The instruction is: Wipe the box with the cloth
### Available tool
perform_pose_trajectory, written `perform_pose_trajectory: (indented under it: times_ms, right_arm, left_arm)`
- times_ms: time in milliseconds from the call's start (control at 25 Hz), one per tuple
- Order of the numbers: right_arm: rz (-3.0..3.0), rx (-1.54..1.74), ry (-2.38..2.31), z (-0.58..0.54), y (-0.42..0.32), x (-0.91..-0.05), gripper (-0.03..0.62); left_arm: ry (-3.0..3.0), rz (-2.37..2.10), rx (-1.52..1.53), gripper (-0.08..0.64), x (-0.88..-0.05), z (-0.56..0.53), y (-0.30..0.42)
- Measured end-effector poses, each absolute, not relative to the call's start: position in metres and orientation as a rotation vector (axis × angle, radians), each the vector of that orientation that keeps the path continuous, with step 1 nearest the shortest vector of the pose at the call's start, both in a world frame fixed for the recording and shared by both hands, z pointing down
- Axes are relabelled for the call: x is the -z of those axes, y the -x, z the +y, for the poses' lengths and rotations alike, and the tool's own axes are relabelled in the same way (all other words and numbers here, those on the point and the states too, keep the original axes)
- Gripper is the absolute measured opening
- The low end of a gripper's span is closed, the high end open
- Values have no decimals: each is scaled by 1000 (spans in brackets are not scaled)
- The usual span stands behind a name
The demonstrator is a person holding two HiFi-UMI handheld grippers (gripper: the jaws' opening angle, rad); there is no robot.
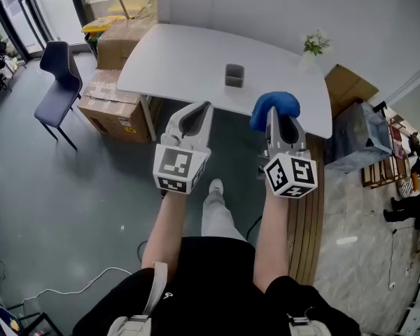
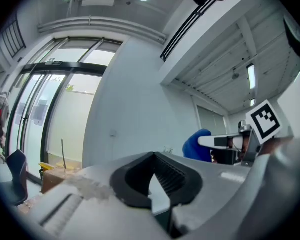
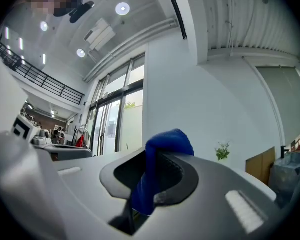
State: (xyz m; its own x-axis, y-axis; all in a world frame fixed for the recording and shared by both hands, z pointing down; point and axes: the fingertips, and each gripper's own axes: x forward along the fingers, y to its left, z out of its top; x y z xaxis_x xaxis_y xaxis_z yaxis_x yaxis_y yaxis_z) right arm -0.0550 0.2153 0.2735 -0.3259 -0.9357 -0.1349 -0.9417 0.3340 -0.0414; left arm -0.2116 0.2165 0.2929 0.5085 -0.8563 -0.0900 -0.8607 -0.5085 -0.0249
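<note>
A small grey box [image 1: 234,75] stands on the white table [image 1: 189,61] ahead of me in the head view. My right gripper [image 1: 274,116] is shut on a blue cloth [image 1: 276,103], which bunches out over its tips just short of the table's near edge. The right gripper view shows the cloth [image 3: 161,151] pinched between the jaws of that gripper [image 3: 151,176]. My left gripper [image 1: 198,108] is level beside it, shut and holding nothing. In the left gripper view the left gripper [image 2: 153,173] has its jaws together, and the cloth [image 2: 194,145] shows off to the right.
Cardboard boxes [image 1: 115,102] sit under and beside the table's left end, with a dark blue chair [image 1: 59,77] further left. A small plant [image 1: 315,44] stands at the table's far right corner. More cardboard [image 1: 350,87] and a wooden platform [image 1: 306,215] lie right.
</note>
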Motion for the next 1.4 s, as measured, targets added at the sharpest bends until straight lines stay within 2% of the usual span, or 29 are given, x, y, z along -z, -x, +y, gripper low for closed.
perform_pose_trajectory:
  times_ms: [160, 560, 960, 1400]
  right_arm:
    - [2460, -1, 1695, 114, 35, -287, 51]
    - [2517, 63, 1528, -105, -20, -267, 51]
    - [2630, 105, 1405, -170, -24, -293, 51]
    - [2649, 181, 1438, -200, -35, -322, 51]
  left_arm:
    - [2701, 1499, -19, -2, -312, 131, 190]
    - [2657, 1460, -79, -2, -283, -76, 138]
    - [2662, 1392, 76, -2, -299, -150, 93]
    - [2692, 1049, 523, -2, -360, -168, 63]
